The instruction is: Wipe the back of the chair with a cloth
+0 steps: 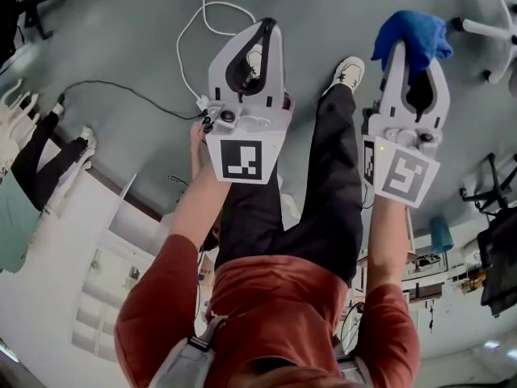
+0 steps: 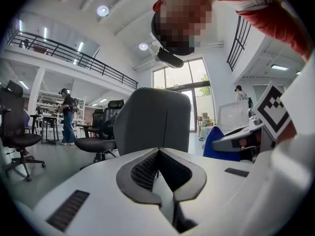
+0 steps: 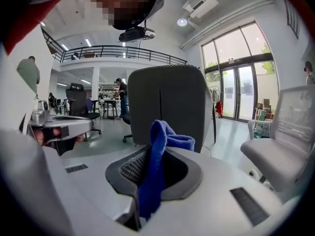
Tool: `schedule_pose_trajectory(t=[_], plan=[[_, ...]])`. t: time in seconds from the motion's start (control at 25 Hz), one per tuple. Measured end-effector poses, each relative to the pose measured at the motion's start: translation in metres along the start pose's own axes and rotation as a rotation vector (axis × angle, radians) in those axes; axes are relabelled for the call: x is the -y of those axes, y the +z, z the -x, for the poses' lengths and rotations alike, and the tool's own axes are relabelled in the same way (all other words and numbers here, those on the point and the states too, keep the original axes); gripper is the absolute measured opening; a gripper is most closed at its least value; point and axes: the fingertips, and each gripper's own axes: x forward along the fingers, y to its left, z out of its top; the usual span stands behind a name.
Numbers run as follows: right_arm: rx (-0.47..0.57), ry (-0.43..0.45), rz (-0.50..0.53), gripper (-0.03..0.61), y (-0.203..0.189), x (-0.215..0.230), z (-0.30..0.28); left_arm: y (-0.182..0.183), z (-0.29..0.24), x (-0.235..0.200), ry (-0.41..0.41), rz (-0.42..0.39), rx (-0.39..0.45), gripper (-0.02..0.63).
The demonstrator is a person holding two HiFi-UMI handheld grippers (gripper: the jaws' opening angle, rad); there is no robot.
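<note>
1. The cloth (image 3: 158, 149), blue, is pinched between the jaws of the right gripper (image 3: 147, 168). A folded bunch sticks up past the tips and the rest trails down through the jaw gap.
2. The chair back (image 3: 170, 102) is grey and upright, straight ahead of both grippers and filling the middle of both gripper views.
3. Progress: the cloth is in hand and aimed at the back, but wiping looks not yet begun. The cloth seems short of the grey surface, though the wide-angle view makes the gap hard to judge.
4. Left to do: bring the cloth onto the back, then make the wiping strokes across it.
5. The left gripper (image 2: 158, 154) has its jaws pressed together with nothing between them. It points at the same chair back (image 2: 155, 122), beside the right gripper and apart from it.
6. In the head view both grippers are held out side by side, left gripper (image 1: 260, 35) and right gripper (image 1: 408, 63) with the cloth (image 1: 412, 35) at its tip.
7. Around:
   - a white chair (image 3: 278, 154) just to the right of the grey one;
   - black office chairs (image 2: 19, 136) well off to the left;
   - a standing person (image 2: 66, 114) far behind;
   - a white cable (image 1: 194, 23) on the floor.
8. Nothing stands between the cloth and the chair back. The white chair could crowd strokes on that side.
</note>
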Motion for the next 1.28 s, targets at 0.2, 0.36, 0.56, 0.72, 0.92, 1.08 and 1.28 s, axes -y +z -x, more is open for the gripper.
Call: schedule_pose_trajectory(t=[0.2,0.36,0.56,0.72,0.92,1.08,1.28], plan=[[-0.016,-0.018,0.008,0.060,-0.008,0.006,-0.007,0.006,0.002,-0.002,0.003,-0.009,-0.005,0.014],[-0.076,-0.016,0.022,0.060,-0.033,0.019,-0.034,0.013,-0.005,-0.003,0.011,-0.008,0.000,0.014],[-0.154,-0.024,-0.026,0.060,-0.057,0.049,-0.078,0.016,-0.016,-0.005,0.018,-0.005,0.000,0.014],[-0.245,-0.026,-0.058,0.060,-0.073,0.071,-0.117,0.018,-0.021,-0.007,0.021,0.003,-0.010,0.014],[-0.343,-0.042,-0.121,0.060,-0.085,0.110,-0.170,0.021,-0.032,-0.003,0.011,0.020,-0.029,0.014],[-0.380,-0.076,-0.137,0.060,-0.091,0.141,-0.202,0.024,-0.038,0.002,-0.008,0.025,-0.024,0.014],[-0.412,-0.071,-0.090,0.060,-0.087,0.156,-0.221,0.017,-0.039,0.000,-0.010,0.054,-0.037,0.014]])
